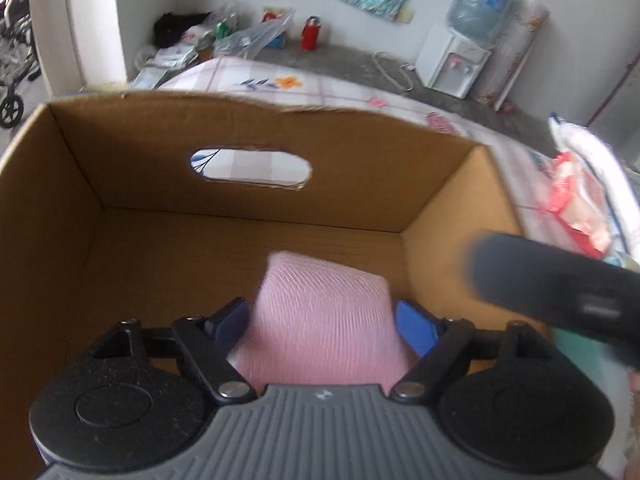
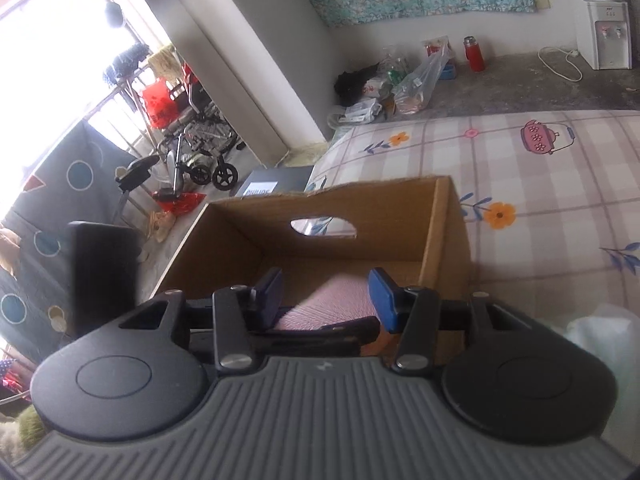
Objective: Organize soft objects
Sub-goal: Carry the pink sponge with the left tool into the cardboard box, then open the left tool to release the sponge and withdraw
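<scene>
A pink ribbed soft cushion (image 1: 324, 276) sits between the blue fingers (image 1: 414, 326) of my left gripper (image 1: 322, 308), which presses on both its sides. Gripper and cushion are down inside an open cardboard box (image 1: 160, 160) with a handle hole in its far wall. Nothing else lies on the part of the box floor that shows. My right gripper (image 2: 326, 282) stands open just outside the near side of the box (image 2: 444, 232), nothing between its fingers. Past it I see the pink cushion (image 2: 332, 300) lower down in the box. In the left wrist view the right gripper (image 1: 552, 280) is a dark blur at the right.
The box stands on a bed with a checked, flowered sheet (image 2: 540, 184). A bagged red and white bundle (image 1: 580, 200) lies on the bed to the right. On the floor beyond are plastic bags, a red flask (image 1: 310, 32) and a water dispenser (image 1: 452, 60). A wheelchair (image 2: 200, 152) stands at the left.
</scene>
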Tool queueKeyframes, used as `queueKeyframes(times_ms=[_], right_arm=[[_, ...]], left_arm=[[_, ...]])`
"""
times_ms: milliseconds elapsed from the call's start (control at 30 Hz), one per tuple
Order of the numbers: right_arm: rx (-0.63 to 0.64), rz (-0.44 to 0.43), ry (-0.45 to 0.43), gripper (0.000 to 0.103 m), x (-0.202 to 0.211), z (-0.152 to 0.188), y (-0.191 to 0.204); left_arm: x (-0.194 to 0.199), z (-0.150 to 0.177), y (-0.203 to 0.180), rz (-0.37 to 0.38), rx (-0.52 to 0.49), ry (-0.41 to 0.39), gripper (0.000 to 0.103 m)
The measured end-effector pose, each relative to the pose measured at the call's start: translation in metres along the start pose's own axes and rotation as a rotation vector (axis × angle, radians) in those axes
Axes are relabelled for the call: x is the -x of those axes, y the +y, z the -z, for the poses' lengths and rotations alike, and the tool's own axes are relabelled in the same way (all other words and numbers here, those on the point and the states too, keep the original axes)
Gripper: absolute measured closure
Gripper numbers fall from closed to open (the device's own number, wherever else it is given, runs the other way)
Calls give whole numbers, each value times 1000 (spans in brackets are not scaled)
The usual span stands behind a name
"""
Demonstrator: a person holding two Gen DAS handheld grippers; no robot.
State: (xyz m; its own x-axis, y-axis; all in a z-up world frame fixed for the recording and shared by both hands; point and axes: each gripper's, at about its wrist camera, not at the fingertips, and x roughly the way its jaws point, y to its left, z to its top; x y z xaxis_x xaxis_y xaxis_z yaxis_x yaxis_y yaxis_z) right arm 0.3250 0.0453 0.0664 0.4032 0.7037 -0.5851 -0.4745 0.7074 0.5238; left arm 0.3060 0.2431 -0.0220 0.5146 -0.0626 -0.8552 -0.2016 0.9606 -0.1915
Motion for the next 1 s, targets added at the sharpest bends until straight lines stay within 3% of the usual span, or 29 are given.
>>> queueKeyframes(times_ms=[167, 333, 600, 1000], right_arm=[[-24, -35, -38, 55, 19, 0, -21], [-71, -43, -65, 55, 34, 2, -46], [-128, -38, -69, 55, 38, 14, -77], [-133, -32, -67, 55, 46, 20, -83]], left_arm=[[-12, -3, 14, 6, 49, 35, 35], [-20, -3, 26, 62, 169, 65, 36], [-28, -11, 20, 57, 309, 9, 41], [-28, -11, 1, 49, 233, -82, 38]])
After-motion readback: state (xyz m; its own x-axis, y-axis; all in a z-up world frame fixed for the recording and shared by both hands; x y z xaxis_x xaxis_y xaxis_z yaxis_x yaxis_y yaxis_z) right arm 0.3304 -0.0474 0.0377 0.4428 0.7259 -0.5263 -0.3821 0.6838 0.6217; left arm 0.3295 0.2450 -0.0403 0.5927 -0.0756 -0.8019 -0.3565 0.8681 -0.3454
